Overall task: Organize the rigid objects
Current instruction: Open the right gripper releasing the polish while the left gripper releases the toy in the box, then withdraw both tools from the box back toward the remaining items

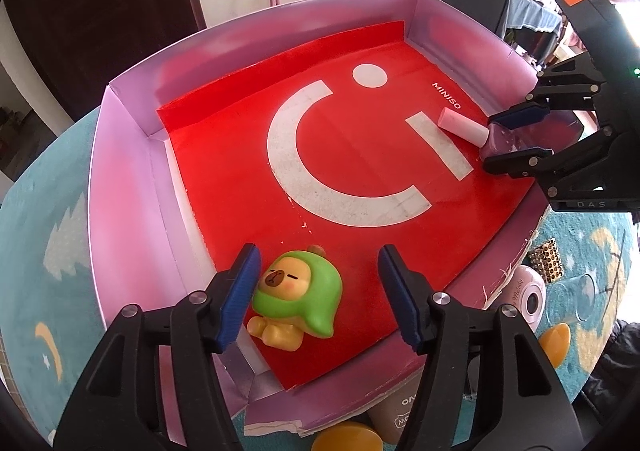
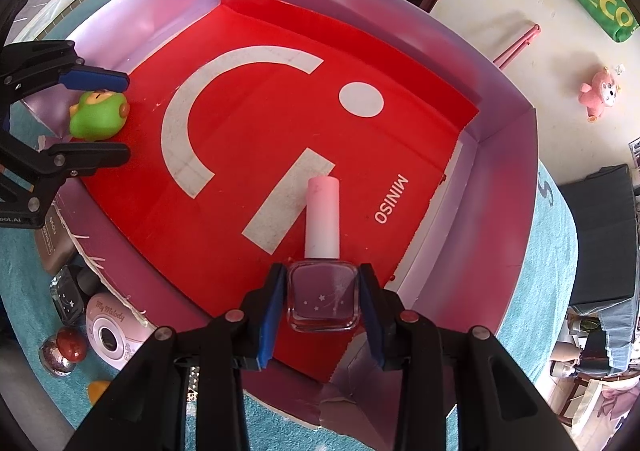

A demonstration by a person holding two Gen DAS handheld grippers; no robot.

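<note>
Teal star-print cloth [image 1: 36, 211] carries a shallow pink cardboard tray [image 1: 128, 155] lined with red paper. Inside it, the left gripper [image 1: 316, 291] stands open around a lying green-hooded toy figure [image 1: 298, 301]; the right gripper [image 2: 320, 299] clamps a glass nail-polish bottle [image 2: 322, 291].

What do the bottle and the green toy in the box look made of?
Bottle: clear, glossy, thick-walled body, probably glass; matte pale pink cap, likely plastic. Green toy: smooth, softly shiny, rounded moulded shape, looks like vinyl or plastic. Box: folded creases and torn edges suggest cardboard.
</note>
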